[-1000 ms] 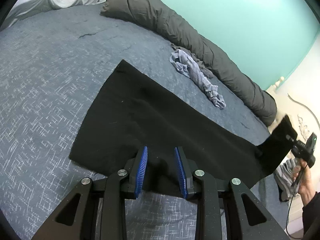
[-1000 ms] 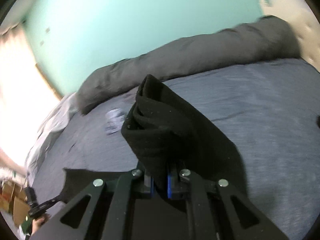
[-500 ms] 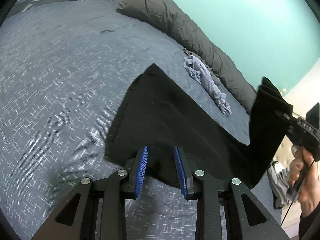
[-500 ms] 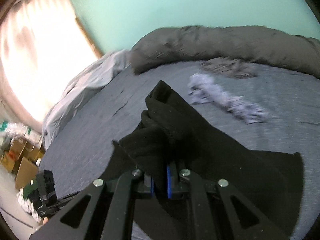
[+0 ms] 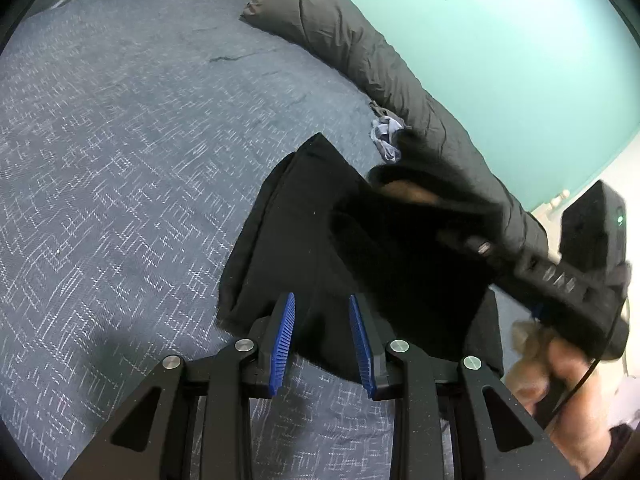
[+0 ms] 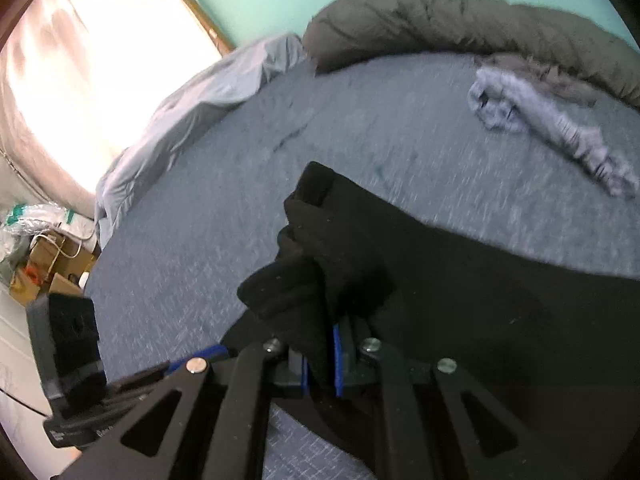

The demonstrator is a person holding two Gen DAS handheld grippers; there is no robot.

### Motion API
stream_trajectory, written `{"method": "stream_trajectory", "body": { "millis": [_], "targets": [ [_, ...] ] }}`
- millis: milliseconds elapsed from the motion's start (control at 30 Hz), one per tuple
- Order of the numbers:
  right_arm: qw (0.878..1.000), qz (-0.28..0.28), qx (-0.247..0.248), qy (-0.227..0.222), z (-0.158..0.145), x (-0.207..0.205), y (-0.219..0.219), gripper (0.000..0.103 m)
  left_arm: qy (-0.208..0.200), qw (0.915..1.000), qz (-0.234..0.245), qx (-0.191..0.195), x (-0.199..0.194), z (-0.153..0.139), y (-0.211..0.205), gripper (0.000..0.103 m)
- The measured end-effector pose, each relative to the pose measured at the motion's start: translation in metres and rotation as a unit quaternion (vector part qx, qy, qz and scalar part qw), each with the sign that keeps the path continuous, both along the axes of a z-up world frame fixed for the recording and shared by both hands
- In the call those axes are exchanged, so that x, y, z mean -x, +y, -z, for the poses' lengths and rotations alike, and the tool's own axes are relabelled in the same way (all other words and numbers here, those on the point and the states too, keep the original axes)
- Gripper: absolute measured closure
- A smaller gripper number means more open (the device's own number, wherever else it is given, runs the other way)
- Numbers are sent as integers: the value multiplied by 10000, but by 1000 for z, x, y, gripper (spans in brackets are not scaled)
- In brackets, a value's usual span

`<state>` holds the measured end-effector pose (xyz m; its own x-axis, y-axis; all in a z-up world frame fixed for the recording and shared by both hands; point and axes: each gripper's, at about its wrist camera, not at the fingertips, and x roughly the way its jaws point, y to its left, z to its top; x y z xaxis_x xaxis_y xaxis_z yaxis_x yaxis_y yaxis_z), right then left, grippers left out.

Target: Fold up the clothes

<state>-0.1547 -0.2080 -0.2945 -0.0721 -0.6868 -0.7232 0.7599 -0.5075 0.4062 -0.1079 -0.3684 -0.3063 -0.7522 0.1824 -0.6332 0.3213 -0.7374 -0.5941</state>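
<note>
A black garment [image 5: 300, 220] lies on the blue-grey bed [image 5: 120, 160], with its right part lifted and folded over toward the left. My right gripper [image 6: 320, 344] pinches a bunched corner of the black garment [image 6: 332, 256]; its jaws are opening, with the cloth still between the pads. In the left wrist view, the right gripper [image 5: 480, 246] hangs over the garment's right half, with a hand [image 5: 560, 380] holding it. My left gripper [image 5: 320, 298] stands at the garment's near edge. Its blue pads are apart and the cloth lies flat between them.
A long rolled dark grey duvet [image 5: 360, 52] runs along the teal wall. A crumpled pale grey garment [image 6: 540, 120] lies beside it. A light grey sheet [image 6: 200, 96] is heaped at the bed's far corner, with boxes [image 6: 48, 256] on the floor beyond.
The right gripper swung leftward and down with the garment's corner, folding the right part over the rest. The left gripper stayed at the near edge and rolled a little.
</note>
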Motion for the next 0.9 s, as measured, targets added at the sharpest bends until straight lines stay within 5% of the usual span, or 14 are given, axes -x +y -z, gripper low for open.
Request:
{"method": "stream_trajectory", "body": {
  "millis": [167, 300, 500, 900],
  "targets": [
    [9998, -151, -19, -84, 2, -9, 7, 78, -1, 10000, 24, -63, 1, 1, 1, 70],
    [9993, -274, 243, -50, -18, -12, 24, 48, 58, 9999, 16, -136, 0, 0, 2, 64],
    [9990, 204, 368, 168, -41, 21, 79, 48, 127, 9999, 67, -45, 0, -9, 8, 62],
    [9890, 1469, -25, 136, -9, 75, 224, 48, 347, 9974, 205, 595, 27, -40, 35, 55]
  ]
}}
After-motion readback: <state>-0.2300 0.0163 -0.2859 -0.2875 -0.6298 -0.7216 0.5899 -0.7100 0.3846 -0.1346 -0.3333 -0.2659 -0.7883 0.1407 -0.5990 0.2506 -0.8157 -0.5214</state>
